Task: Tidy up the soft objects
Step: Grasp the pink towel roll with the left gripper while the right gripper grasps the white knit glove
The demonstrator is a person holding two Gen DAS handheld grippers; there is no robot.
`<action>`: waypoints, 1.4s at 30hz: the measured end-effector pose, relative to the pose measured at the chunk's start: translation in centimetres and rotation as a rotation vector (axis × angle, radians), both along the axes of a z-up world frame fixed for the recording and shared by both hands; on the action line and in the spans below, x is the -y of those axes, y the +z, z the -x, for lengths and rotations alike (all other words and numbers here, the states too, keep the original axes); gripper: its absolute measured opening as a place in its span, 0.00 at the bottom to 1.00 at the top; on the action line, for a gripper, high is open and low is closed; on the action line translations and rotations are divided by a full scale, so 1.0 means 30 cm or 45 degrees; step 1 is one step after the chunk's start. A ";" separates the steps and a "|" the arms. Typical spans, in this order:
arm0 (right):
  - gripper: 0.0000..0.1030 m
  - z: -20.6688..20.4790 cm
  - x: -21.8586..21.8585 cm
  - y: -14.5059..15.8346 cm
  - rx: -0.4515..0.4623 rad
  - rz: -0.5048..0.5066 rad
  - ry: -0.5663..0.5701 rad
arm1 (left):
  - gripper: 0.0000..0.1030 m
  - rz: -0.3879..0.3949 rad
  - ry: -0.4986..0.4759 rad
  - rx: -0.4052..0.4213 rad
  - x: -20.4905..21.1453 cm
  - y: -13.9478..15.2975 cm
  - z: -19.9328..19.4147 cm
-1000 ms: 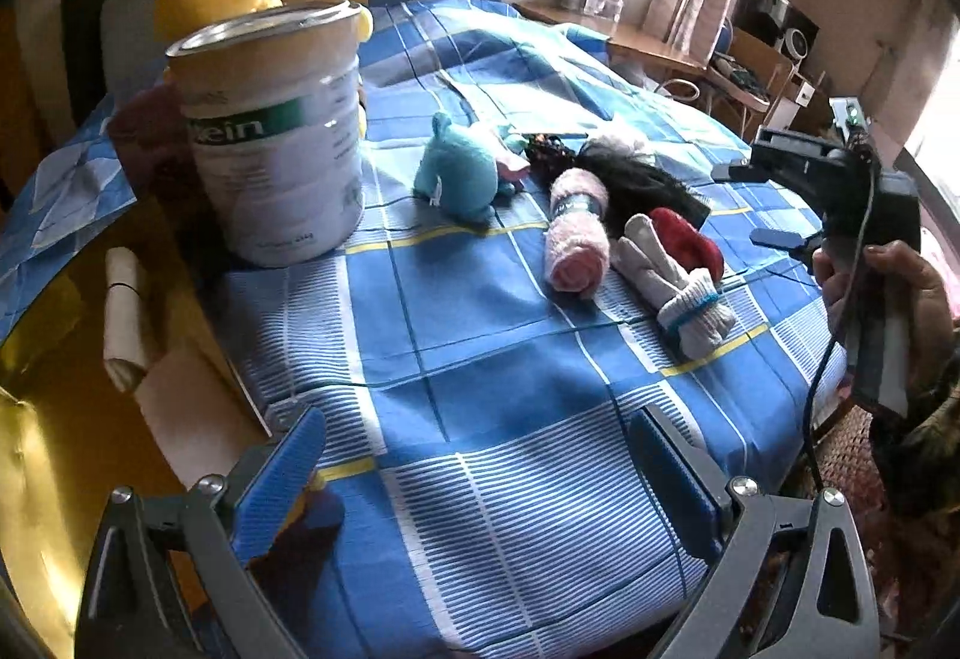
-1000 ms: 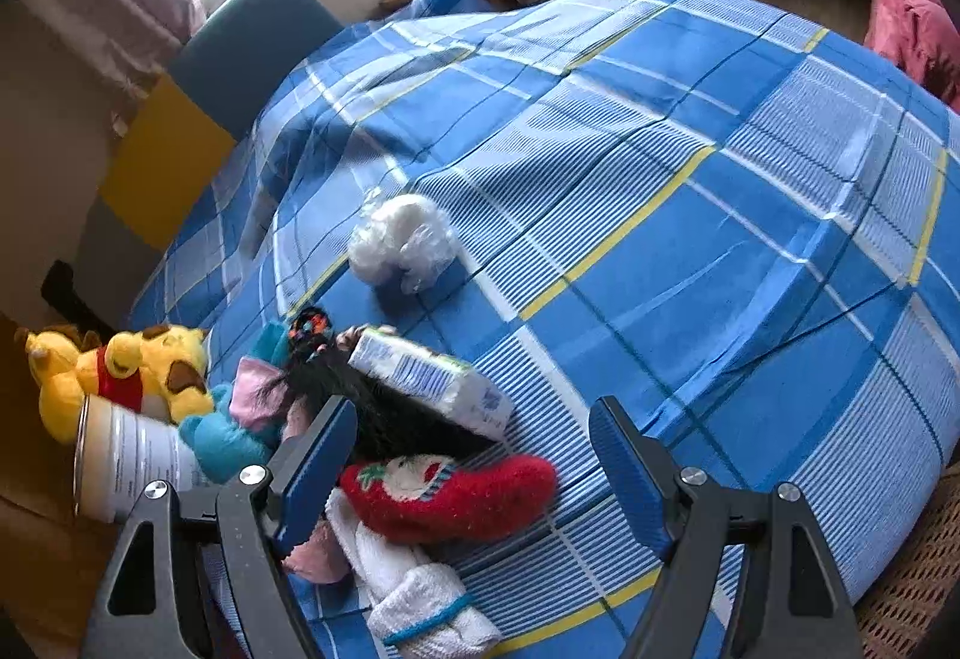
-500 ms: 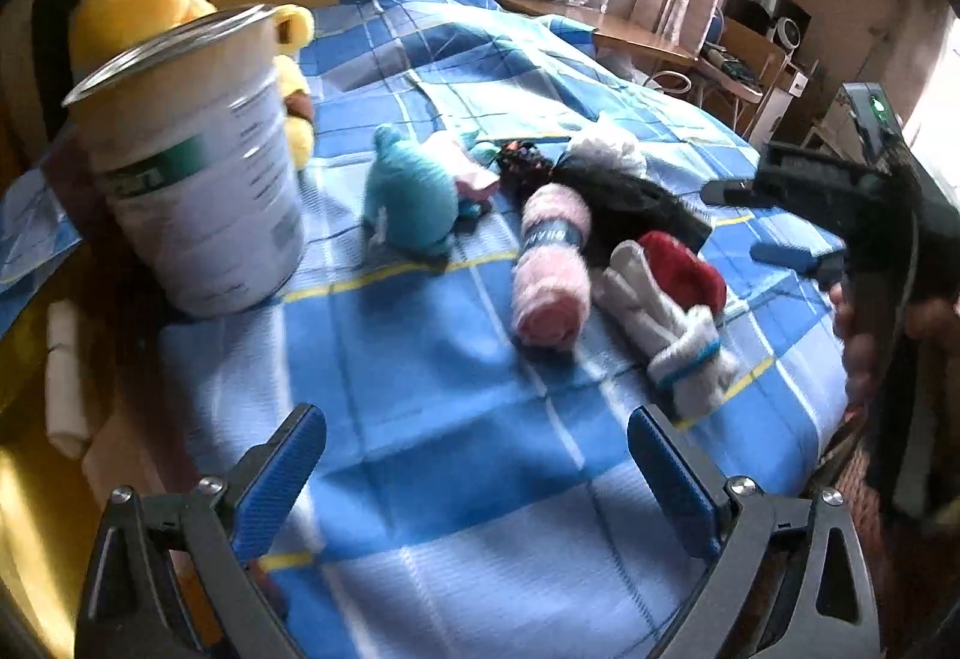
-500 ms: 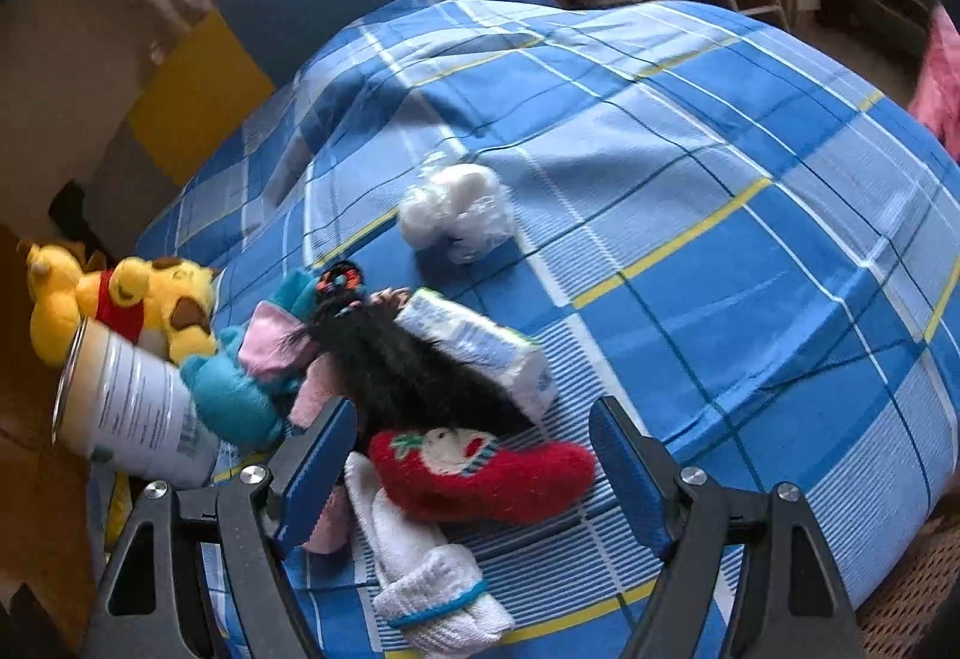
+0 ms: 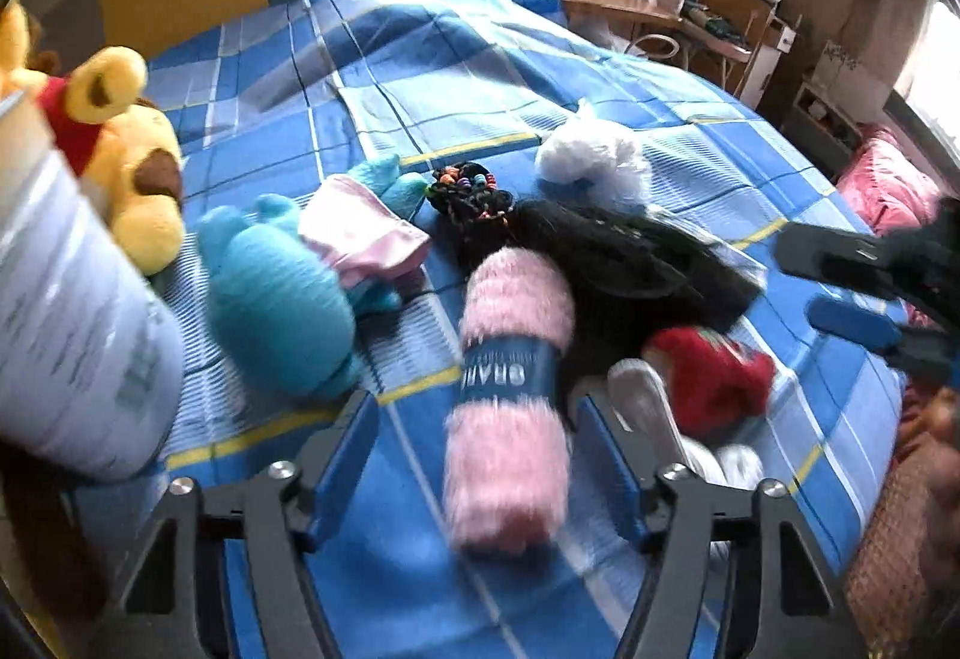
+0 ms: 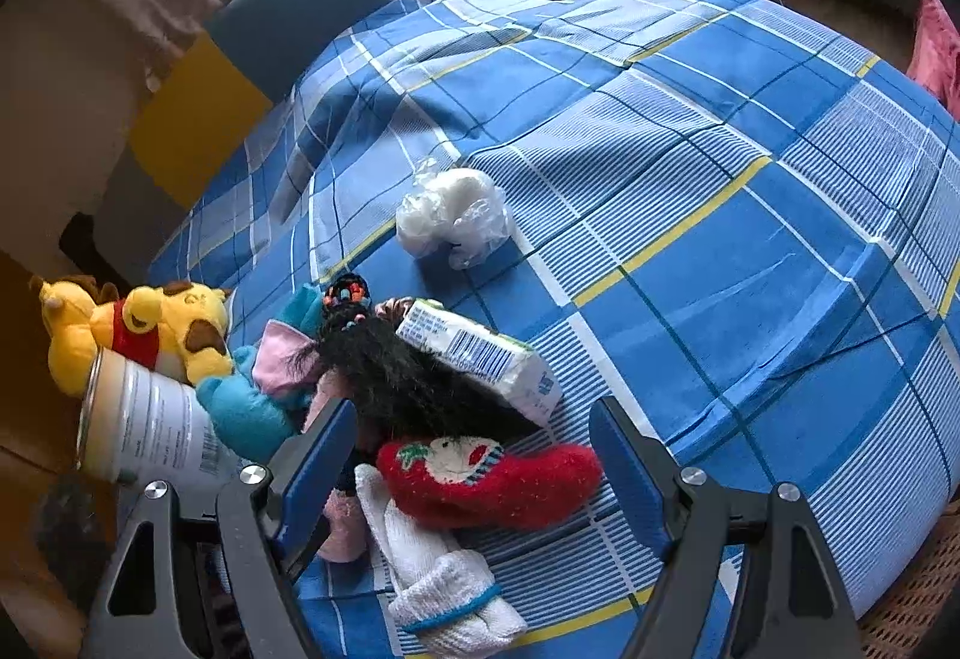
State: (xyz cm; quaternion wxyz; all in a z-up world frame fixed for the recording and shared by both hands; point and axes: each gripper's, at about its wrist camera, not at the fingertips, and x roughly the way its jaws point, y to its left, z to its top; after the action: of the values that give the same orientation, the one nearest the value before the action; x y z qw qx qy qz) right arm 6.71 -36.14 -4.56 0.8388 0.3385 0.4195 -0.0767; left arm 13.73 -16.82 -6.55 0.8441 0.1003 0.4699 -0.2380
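Observation:
Soft things lie in a cluster on the blue checked cloth (image 5: 420, 77). A pink fluffy roll with a blue band (image 5: 510, 395) lies between the fingers of my open left gripper (image 5: 480, 449). Beside it are a teal plush (image 5: 276, 299), a black wig (image 5: 624, 263), a red sock (image 5: 708, 377) and white socks (image 5: 648, 413). My open right gripper (image 6: 474, 455) hovers over the red sock (image 6: 486, 479), with white socks (image 6: 444, 575) just below it. It also shows at the right of the left wrist view (image 5: 852, 287).
A tall tin can (image 5: 66, 335) stands at the left, with a yellow bear plush (image 5: 126, 149) behind it. A white bagged bundle (image 6: 450, 215) and a wrapped pack (image 6: 480, 359) lie further back. A blue and yellow headboard (image 6: 240, 71) and a desk stand beyond.
My left gripper has moved forward and right, and the pink roll now lies between its fingers. My right gripper has moved closer over the red sock. Both stay open.

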 end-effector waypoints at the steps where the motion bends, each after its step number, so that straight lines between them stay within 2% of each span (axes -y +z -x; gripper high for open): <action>1: 0.79 0.000 0.003 -0.002 0.001 -0.009 -0.002 | 0.61 -0.006 0.005 -0.011 0.012 -0.013 -0.019; 6: 0.79 -0.005 0.004 -0.006 -0.002 -0.025 0.000 | 0.52 -0.033 0.033 -0.110 0.058 -0.099 -0.091; 7: 0.79 -0.006 0.001 -0.004 -0.001 -0.018 0.005 | 0.52 -0.035 0.040 -0.083 0.058 -0.106 -0.088; 8: 0.79 -0.007 -0.001 -0.001 -0.001 -0.005 0.011 | 0.48 -0.043 0.045 -0.068 0.059 -0.106 -0.082; 10: 0.77 -0.008 -0.006 0.002 -0.001 0.015 0.016 | 0.33 -0.046 0.061 -0.061 0.045 -0.099 -0.075; 12: 0.71 -0.012 -0.010 0.001 -0.007 0.030 0.028 | 0.32 -0.011 0.086 -0.072 0.010 -0.079 -0.064; 16: 0.61 -0.021 -0.027 0.000 -0.024 0.065 0.061 | 0.32 0.028 0.113 -0.018 -0.092 -0.035 0.025; 18: 0.61 -0.029 -0.043 -0.002 -0.031 0.078 0.096 | 0.32 0.043 0.140 -0.026 -0.141 -0.035 0.075; 20: 0.61 -0.036 -0.063 -0.004 -0.038 0.081 0.143 | 0.32 0.034 0.179 -0.010 -0.190 -0.046 0.144; 23: 0.54 -0.039 -0.097 -0.001 -0.034 0.075 0.216 | 0.33 -0.005 0.200 0.022 -0.237 -0.087 0.227; 26: 0.47 -0.027 -0.146 0.012 0.015 -0.009 0.363 | 0.34 -0.055 0.152 0.162 -0.235 -0.111 0.294; 27: 0.47 -0.024 -0.171 0.019 0.023 0.006 0.406 | 0.34 -0.063 0.143 0.188 -0.231 -0.115 0.303; 29: 0.47 -0.028 -0.224 0.007 -0.031 0.058 0.478 | 0.34 -0.054 0.137 0.199 -0.232 -0.120 0.304; 32: 0.43 -0.047 -0.269 -0.061 -0.232 0.162 0.505 | 0.34 -0.024 0.122 0.203 -0.247 -0.123 0.310; 33: 0.43 -0.049 -0.273 -0.065 -0.253 0.200 0.492 | 0.34 -0.017 0.118 0.209 -0.254 -0.124 0.311; 37: 0.44 -0.054 -0.278 -0.077 -0.271 0.203 0.498 | 0.34 -0.019 0.097 0.248 -0.250 -0.130 0.313; 42: 0.44 -0.081 -0.324 -0.140 -0.418 0.274 0.558 | 0.34 0.010 0.101 0.259 -0.260 -0.132 0.316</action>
State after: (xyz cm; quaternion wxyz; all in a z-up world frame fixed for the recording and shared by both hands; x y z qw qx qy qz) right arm 9.14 -26.43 -8.75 0.7875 0.1318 0.6020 0.0084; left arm 4.25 -9.02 -10.50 0.8965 0.1022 0.3845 -0.1949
